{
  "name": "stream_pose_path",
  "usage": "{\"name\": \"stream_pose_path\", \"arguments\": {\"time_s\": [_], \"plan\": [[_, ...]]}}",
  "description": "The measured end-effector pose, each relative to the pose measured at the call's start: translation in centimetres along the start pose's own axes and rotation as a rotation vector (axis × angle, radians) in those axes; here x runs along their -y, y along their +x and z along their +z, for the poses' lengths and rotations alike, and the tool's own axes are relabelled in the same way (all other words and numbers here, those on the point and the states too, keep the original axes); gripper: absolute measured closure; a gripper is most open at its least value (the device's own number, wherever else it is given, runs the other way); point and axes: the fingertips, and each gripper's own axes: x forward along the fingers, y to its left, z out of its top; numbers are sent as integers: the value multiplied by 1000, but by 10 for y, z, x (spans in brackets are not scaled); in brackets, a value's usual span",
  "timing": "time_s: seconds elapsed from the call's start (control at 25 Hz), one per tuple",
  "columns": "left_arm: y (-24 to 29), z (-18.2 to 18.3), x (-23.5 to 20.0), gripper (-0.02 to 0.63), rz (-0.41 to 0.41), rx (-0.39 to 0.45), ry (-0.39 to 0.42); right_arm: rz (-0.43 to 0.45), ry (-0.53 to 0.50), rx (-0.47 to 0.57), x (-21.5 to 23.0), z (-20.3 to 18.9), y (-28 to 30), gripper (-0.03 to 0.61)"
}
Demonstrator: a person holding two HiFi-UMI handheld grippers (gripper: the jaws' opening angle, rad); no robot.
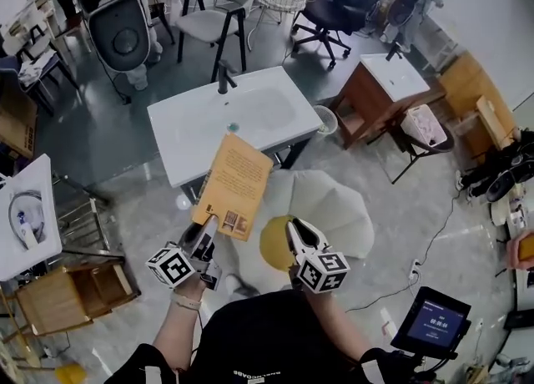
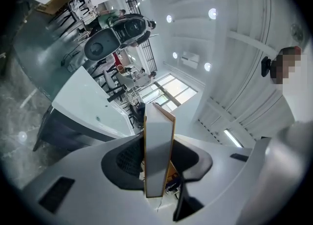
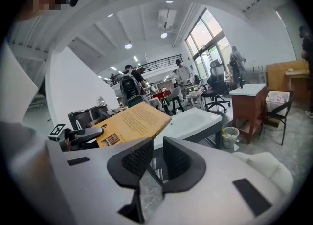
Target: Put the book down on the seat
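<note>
An orange-yellow book [image 1: 234, 185] is held up tilted over the floor, in front of the white basin counter [image 1: 192, 136]. My left gripper [image 1: 205, 233] is shut on its lower corner. In the left gripper view the book [image 2: 158, 154] stands edge-on, clamped between the two jaws. The seat [image 1: 335, 204], a white petal-shaped chair with a round yellow cushion [image 1: 274, 243], sits just right of the book and below it. My right gripper [image 1: 299, 234] hovers over the cushion with its jaws close together and nothing between them. From the right gripper view the book [image 3: 131, 123] shows to the left.
A wooden stool [image 1: 68, 294] stands at lower left. A small wooden basin cabinet [image 1: 382, 93], a waste bin [image 1: 326, 119] and a folding chair [image 1: 426, 130] are to the right. A tablet [image 1: 434, 321] and a cable lie on the floor at lower right.
</note>
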Motion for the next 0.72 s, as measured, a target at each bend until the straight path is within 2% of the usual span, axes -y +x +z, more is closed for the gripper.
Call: {"name": "stream_pose_path", "arguments": {"time_s": [0.4, 0.72], "plan": [[42, -46, -24, 460, 28, -150, 12, -88, 29, -21, 41, -17, -26, 499], [67, -85, -43, 460, 97, -212, 6, -148, 66, -31, 79, -28, -56, 499]]}}
